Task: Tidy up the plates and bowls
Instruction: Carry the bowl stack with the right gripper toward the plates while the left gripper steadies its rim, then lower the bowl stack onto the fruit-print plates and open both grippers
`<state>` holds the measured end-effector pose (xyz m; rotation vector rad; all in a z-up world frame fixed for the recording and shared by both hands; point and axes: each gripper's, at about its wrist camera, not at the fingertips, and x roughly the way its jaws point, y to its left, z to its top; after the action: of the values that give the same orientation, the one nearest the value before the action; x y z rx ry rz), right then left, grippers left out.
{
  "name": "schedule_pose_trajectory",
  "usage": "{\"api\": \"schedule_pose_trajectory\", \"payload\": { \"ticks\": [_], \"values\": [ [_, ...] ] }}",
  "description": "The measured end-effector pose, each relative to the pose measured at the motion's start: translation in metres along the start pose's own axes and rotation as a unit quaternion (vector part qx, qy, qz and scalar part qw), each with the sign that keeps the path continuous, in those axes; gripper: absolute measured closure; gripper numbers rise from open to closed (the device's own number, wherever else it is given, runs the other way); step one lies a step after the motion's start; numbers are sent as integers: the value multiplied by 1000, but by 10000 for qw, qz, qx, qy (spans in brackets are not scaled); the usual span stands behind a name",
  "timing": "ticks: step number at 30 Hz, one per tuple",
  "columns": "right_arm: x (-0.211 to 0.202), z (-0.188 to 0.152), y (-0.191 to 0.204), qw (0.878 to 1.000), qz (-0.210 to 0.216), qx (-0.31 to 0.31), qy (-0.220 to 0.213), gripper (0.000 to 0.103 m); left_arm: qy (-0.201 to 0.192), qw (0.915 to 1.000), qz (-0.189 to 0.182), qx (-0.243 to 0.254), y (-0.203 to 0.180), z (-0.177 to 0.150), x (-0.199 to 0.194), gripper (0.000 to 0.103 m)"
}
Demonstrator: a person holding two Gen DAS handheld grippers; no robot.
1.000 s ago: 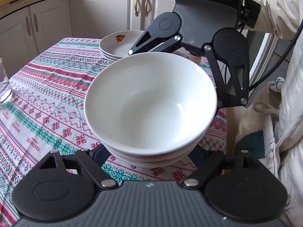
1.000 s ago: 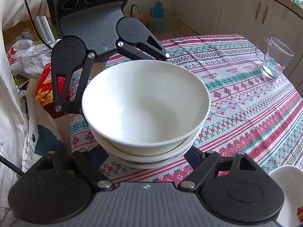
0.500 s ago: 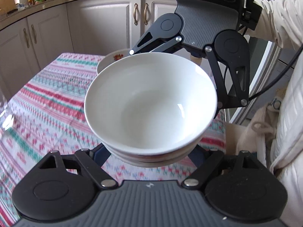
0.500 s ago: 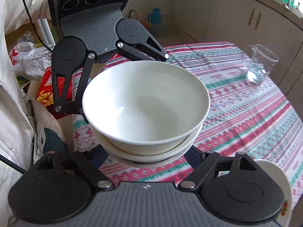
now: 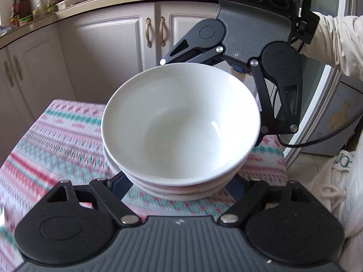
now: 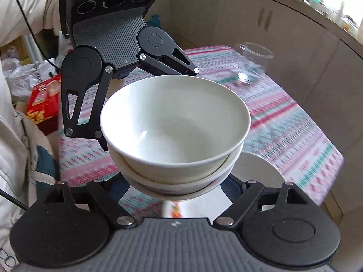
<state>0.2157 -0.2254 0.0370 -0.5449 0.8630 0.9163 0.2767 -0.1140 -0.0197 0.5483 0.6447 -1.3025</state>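
A stack of white bowls (image 5: 181, 129) is held in the air between my two grippers, well above the table; it also shows in the right wrist view (image 6: 174, 131). My left gripper (image 5: 179, 188) clasps the stack's near side with its jaws spread wide around it. My right gripper (image 6: 177, 192) does the same from the opposite side and shows across the stack (image 5: 226, 72). The fingertips are hidden under the bowls. A stack of white plates (image 6: 256, 174) with a red motif lies on the table below the right gripper.
The table has a red, green and white patterned cloth (image 5: 56, 140). A glass mug (image 6: 251, 63) stands at its far side. White cabinets (image 5: 109, 52) and a counter with bottles lie beyond. A red box (image 6: 43, 99) and bags sit on the floor.
Both grippers have lifted the bowl stack higher off the table. The plates have dropped out of the left wrist view and come further into the right wrist view.
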Motion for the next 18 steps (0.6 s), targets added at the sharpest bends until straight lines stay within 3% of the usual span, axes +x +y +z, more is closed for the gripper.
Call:
{"api": "schedule_pose_trajectory", "payload": {
  "ticks": [9,18],
  "values": [
    [-1,-41,-41,9985,-120,531,25,14,97,9996,-182,186,15,21,50,18],
    [9,-53,-51,9975,-129,691,3,14,191,9995,-137,219,18,20,62,18]
  ]
}}
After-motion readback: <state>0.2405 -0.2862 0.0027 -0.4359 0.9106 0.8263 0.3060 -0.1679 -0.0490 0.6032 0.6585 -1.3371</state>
